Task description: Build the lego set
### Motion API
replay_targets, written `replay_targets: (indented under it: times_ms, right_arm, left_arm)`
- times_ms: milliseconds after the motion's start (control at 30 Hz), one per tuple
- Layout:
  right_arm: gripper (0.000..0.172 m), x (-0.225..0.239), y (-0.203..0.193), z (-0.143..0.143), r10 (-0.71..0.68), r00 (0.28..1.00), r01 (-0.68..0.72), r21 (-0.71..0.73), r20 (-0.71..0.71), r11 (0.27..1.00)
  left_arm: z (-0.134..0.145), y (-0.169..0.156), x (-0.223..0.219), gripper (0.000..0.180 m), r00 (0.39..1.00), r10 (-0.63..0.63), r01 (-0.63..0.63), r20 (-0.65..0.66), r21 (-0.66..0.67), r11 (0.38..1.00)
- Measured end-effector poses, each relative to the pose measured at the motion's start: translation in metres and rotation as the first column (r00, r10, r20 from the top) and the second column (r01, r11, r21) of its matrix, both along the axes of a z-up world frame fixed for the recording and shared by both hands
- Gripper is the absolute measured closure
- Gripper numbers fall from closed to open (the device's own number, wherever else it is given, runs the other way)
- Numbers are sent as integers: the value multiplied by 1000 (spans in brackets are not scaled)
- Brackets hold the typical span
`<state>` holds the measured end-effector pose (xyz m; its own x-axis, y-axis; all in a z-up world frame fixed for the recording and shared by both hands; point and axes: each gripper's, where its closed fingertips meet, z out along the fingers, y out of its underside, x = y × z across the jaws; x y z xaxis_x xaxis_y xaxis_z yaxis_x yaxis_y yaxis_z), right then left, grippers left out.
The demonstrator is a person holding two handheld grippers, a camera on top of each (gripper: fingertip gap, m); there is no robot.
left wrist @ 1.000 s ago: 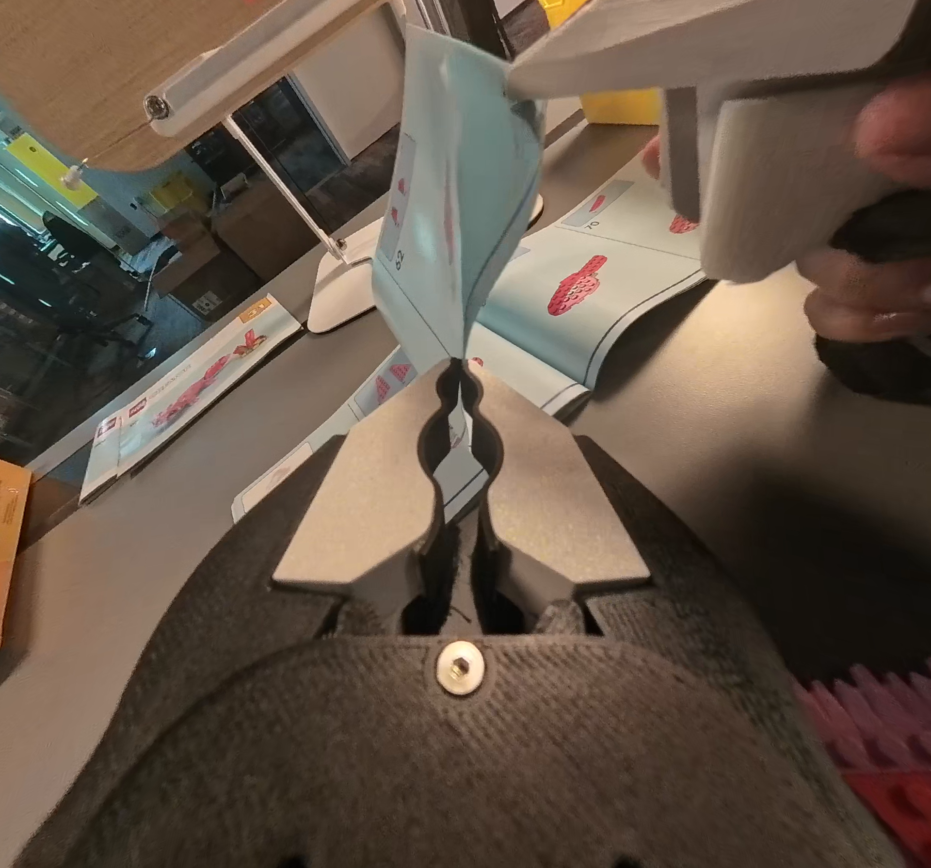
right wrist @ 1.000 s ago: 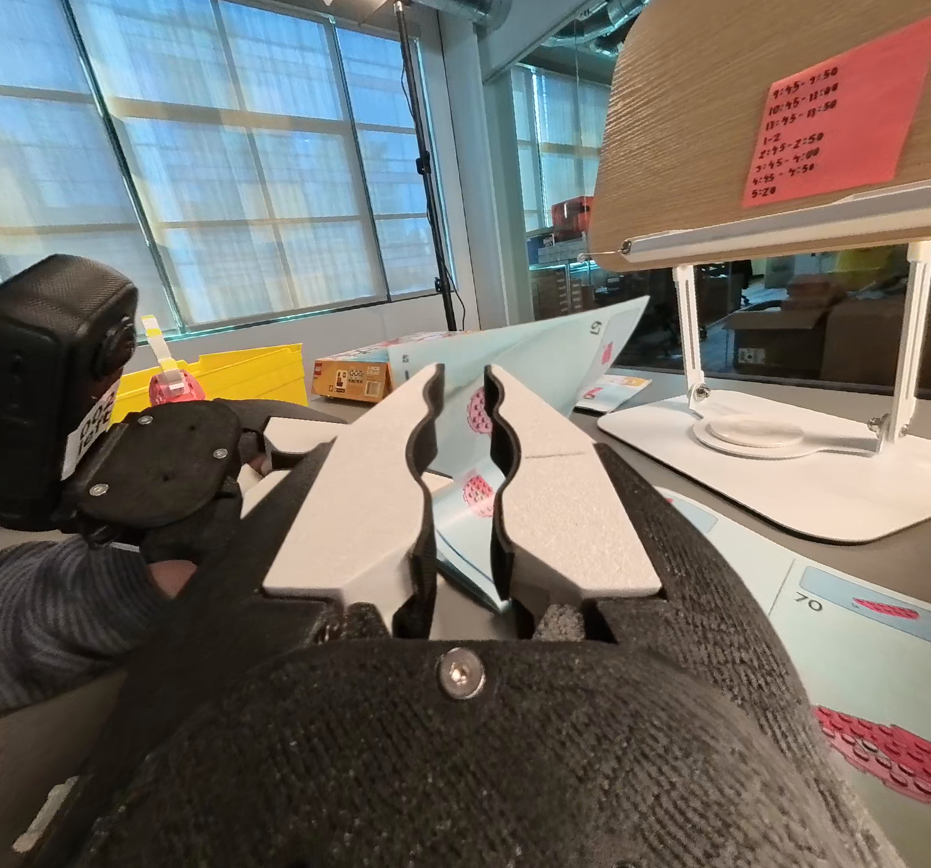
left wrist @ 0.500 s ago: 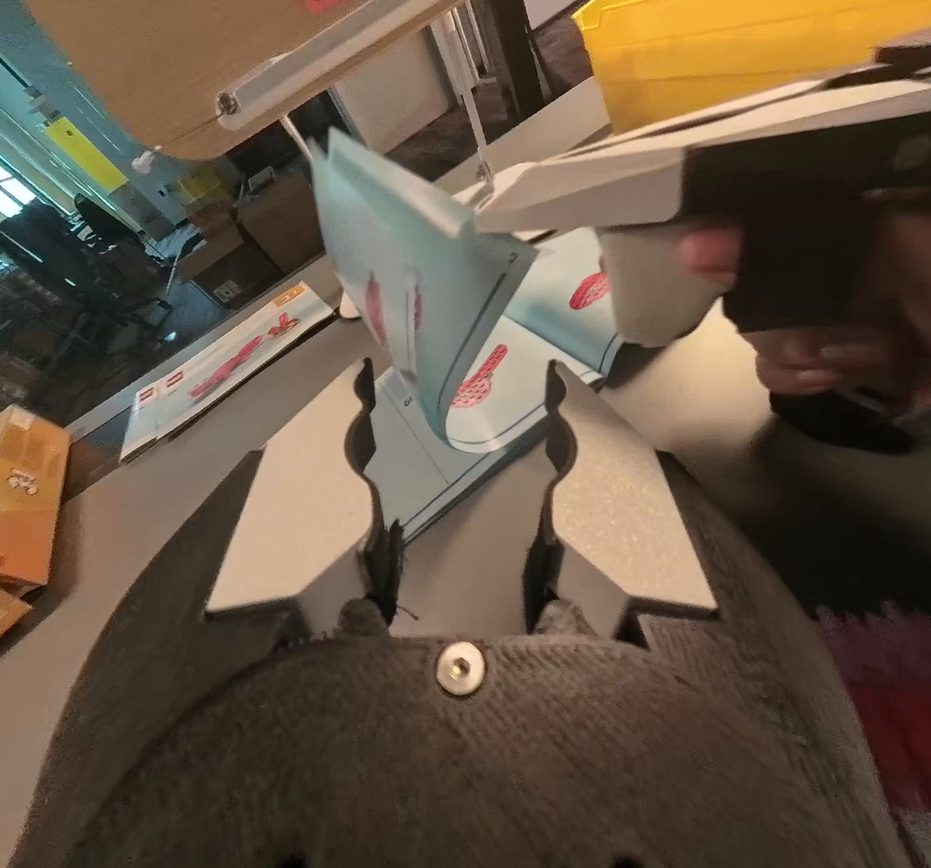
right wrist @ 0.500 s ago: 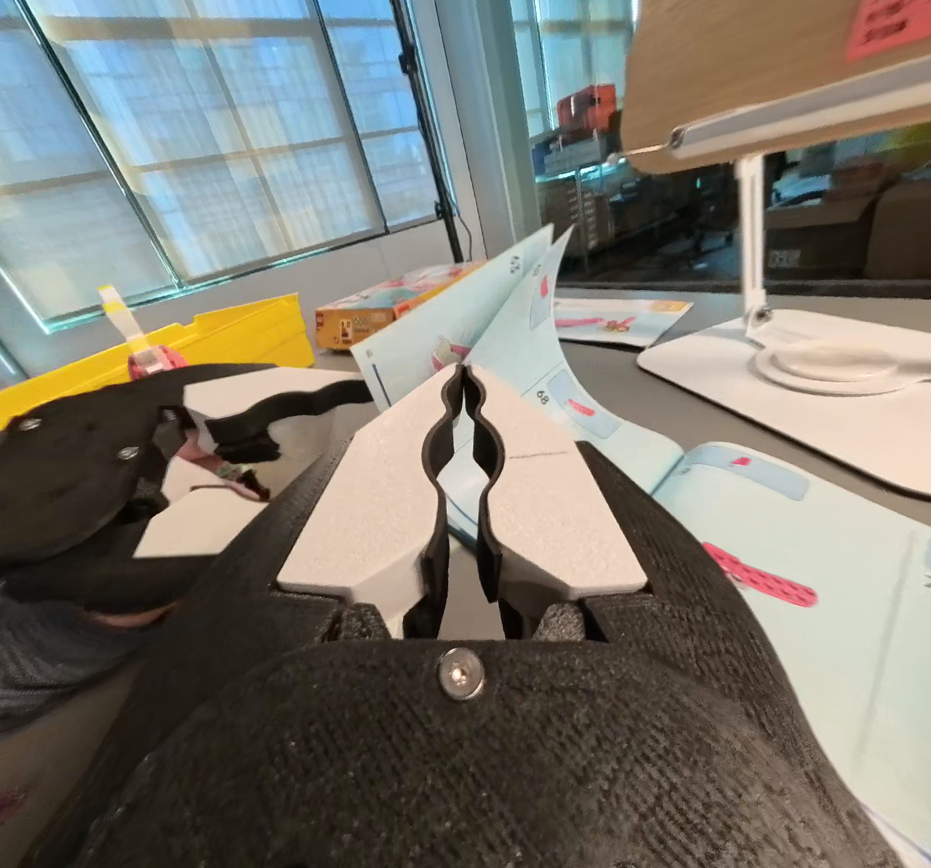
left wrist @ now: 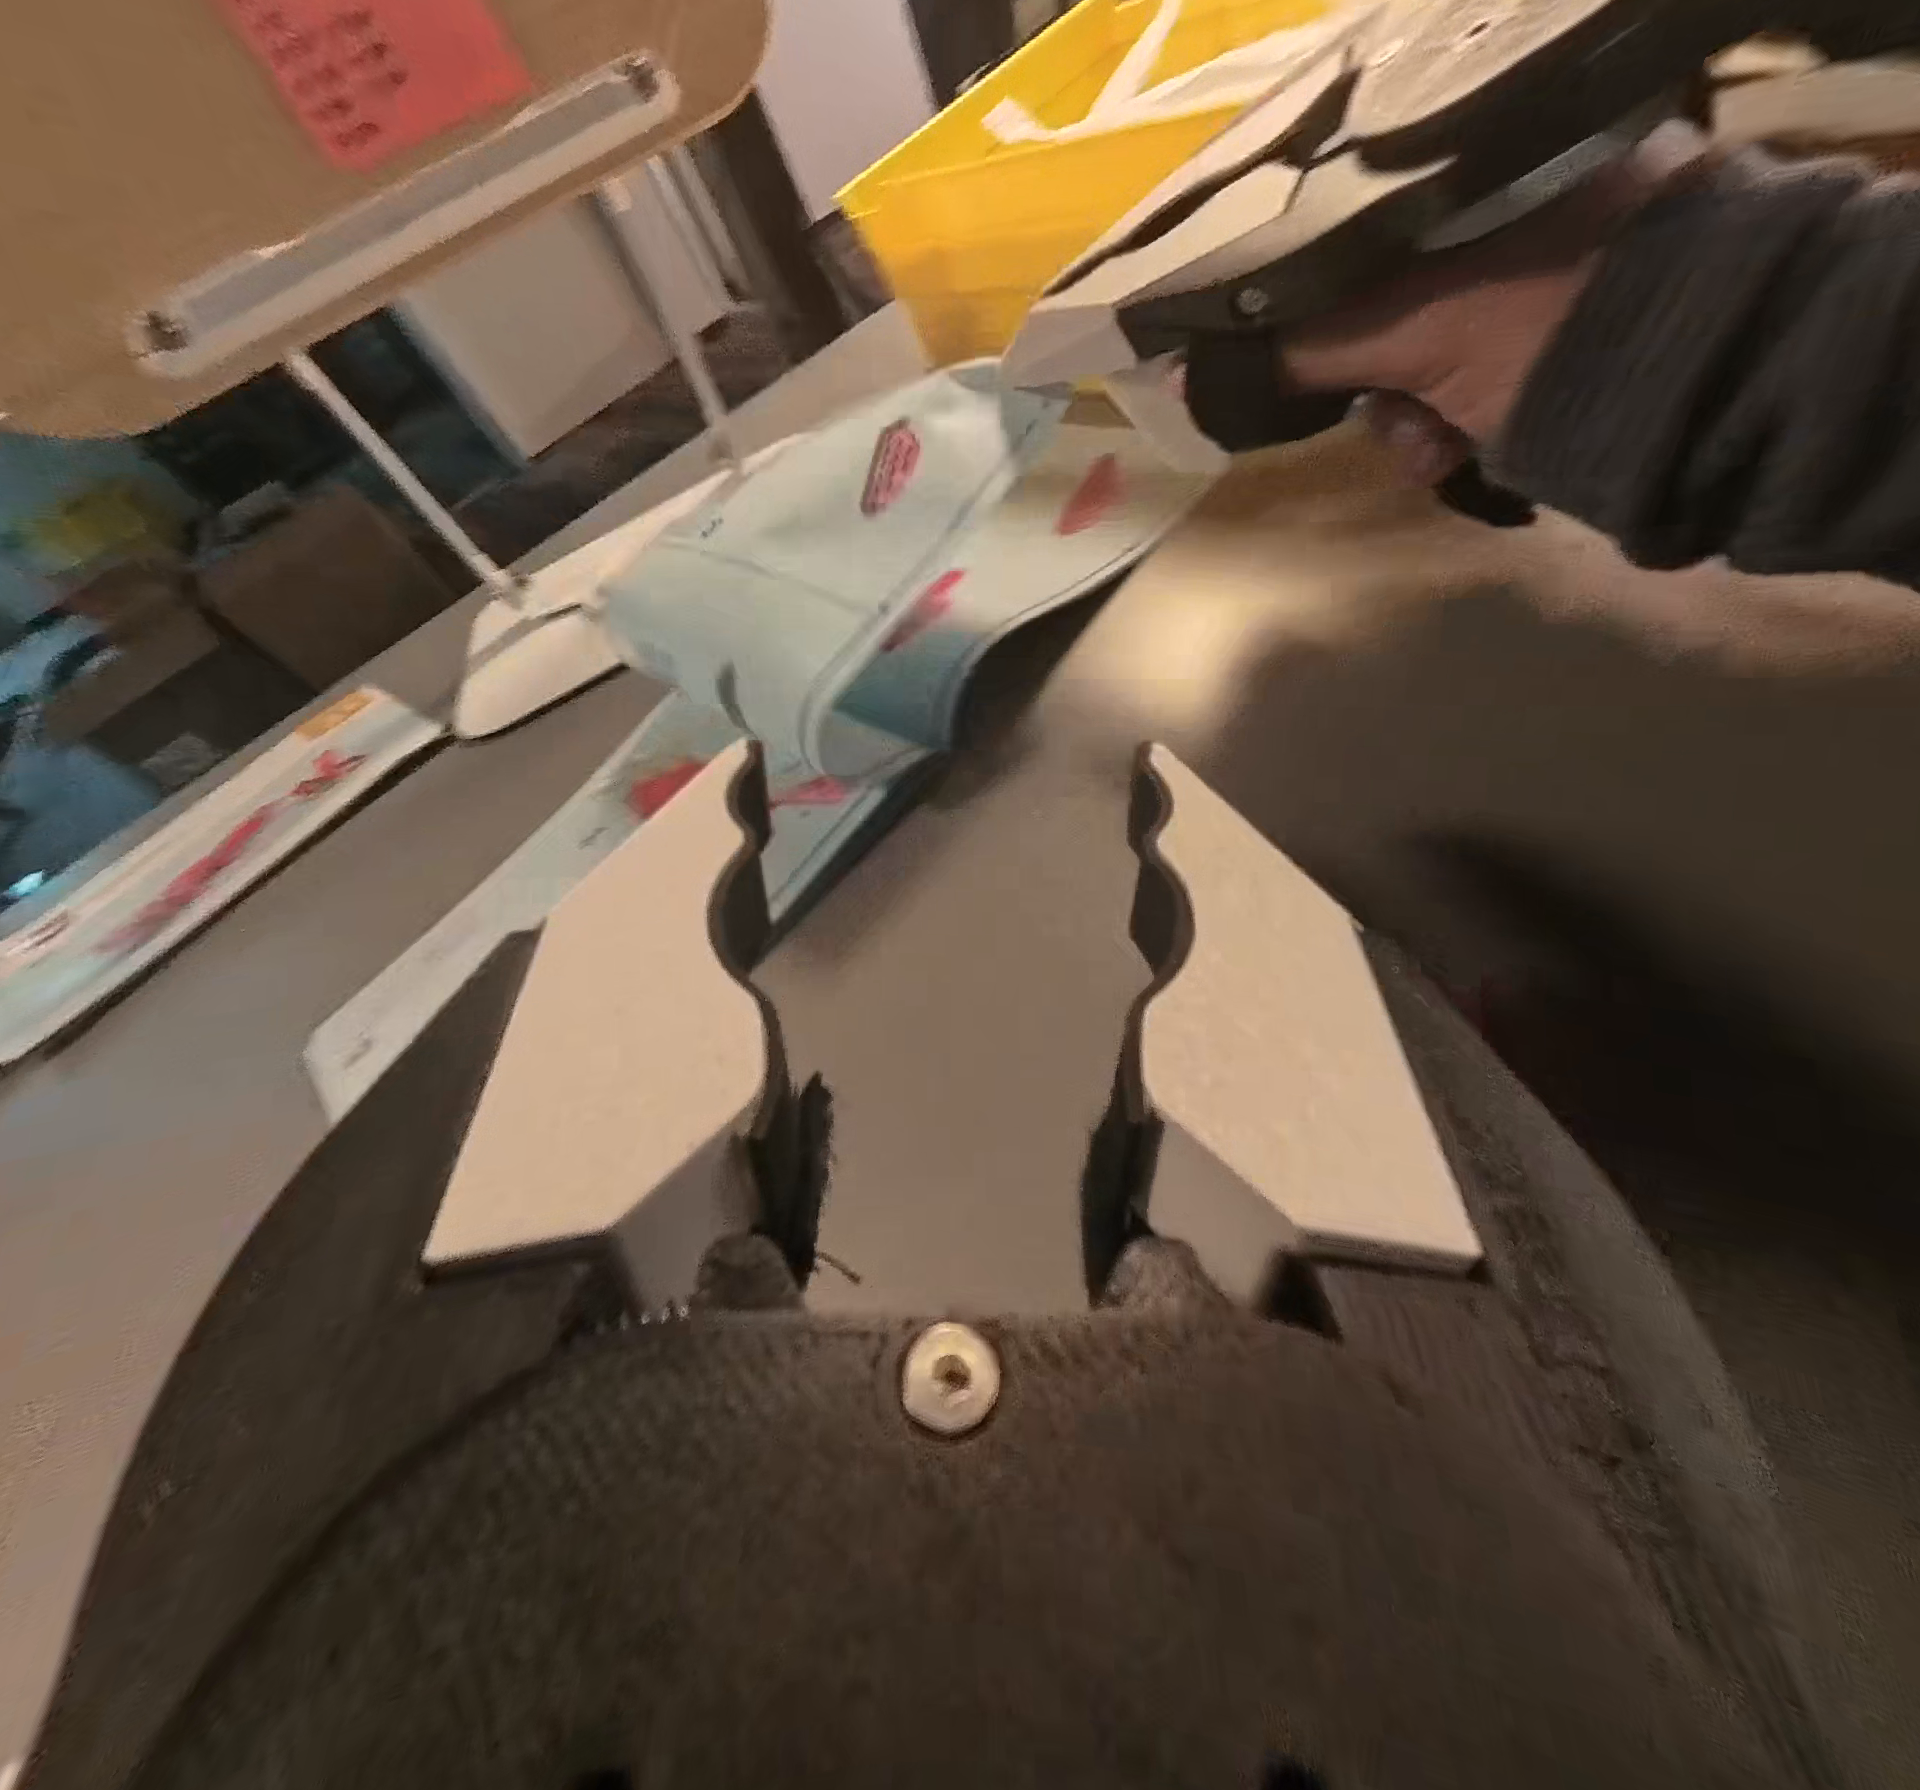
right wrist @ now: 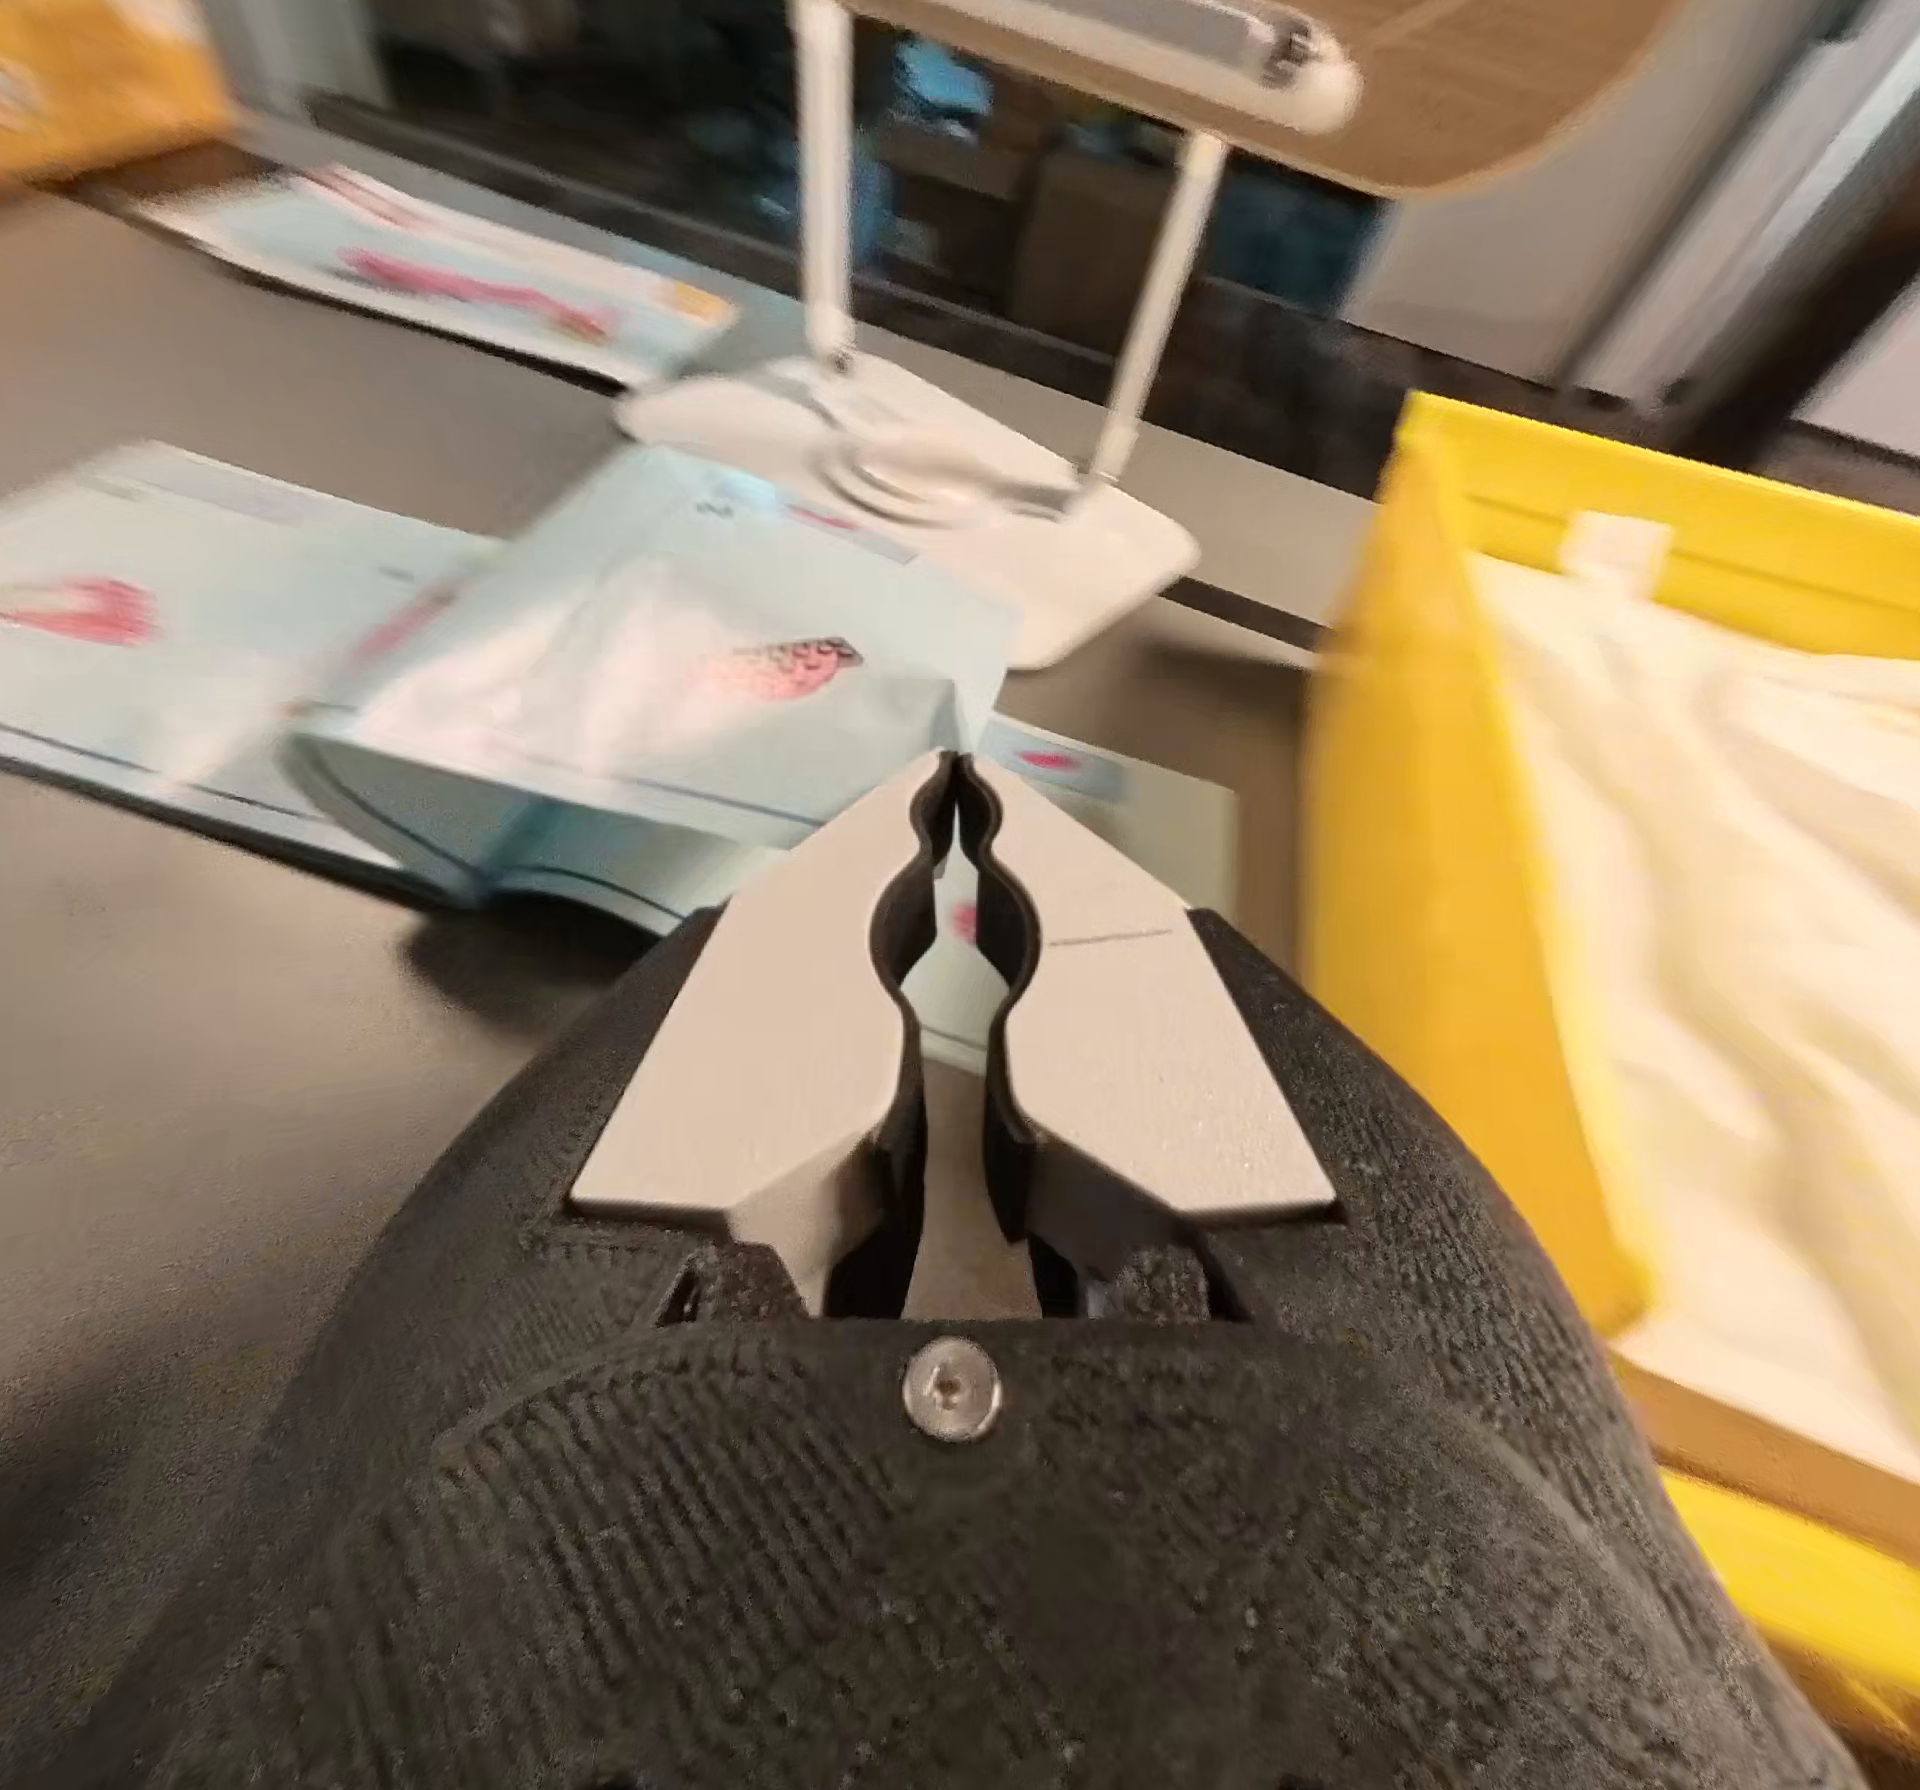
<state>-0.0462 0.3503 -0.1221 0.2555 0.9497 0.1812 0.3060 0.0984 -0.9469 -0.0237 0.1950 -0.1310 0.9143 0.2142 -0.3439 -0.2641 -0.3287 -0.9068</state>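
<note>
In the left wrist view, the left hand-held gripper [left wrist: 940, 784] is standing with its pale, wavy-edged fingers [left wrist: 623, 1034] wide apart and nothing between them but the dark, matte surface [left wrist: 1299, 660]. Just beyond its tips a light blue booklet [left wrist: 831, 587] is lying open, its thin glossy pages printed with pink and red shapes; a sheaf of them is arching up in a curl. At the far right, the right hand-held gripper [left wrist: 1023, 358] is pinching the raised corner of that sheaf. A yellow plastic bin [left wrist: 997, 192] is sitting behind it, and a wood-grain board on thin white legs [left wrist: 343, 78] is standing at far left.

In the right wrist view, the right gripper's [right wrist: 954, 761] fingertips are pressing together on the page corner [right wrist: 961, 701]. The booklet is spreading left across the surface; the bin [right wrist: 1382, 805] is at right, holding crumpled cream sheeting.
</note>
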Motion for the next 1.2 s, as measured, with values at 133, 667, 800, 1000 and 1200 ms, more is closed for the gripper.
replay_targets:
  times_ms: [133, 667, 800, 1000, 1200]
  right_arm:
    - [164, 32, 43, -7, -280, 948, 244, 214, 154, 946]
    - [145, -22, -77, -17, 175, 984, -172, -74, 34, 982]
    - [154, -41, -92, -21, 225, 972, -211, -178, 63, 961]
    - [124, -48, -98, -64, 257, 920, -180, -264, 294, 948]
    - [119, -44, -97, -62, 265, 926, -182, -298, 270, 937]
  left_arm:
    - [3, 2, 15, 111, 998, -60, 60, 2, 13, 998]
    - [5, 0, 23, 113, 989, -109, 104, 95, 57, 993]
    - [5, 0, 22, 114, 990, -108, 103, 90, 55, 993]
    - [8, -2, 11, 115, 991, -79, 71, 111, 75, 995]
    - [17, -6, 0, 117, 992, -63, 47, 110, 141, 989]
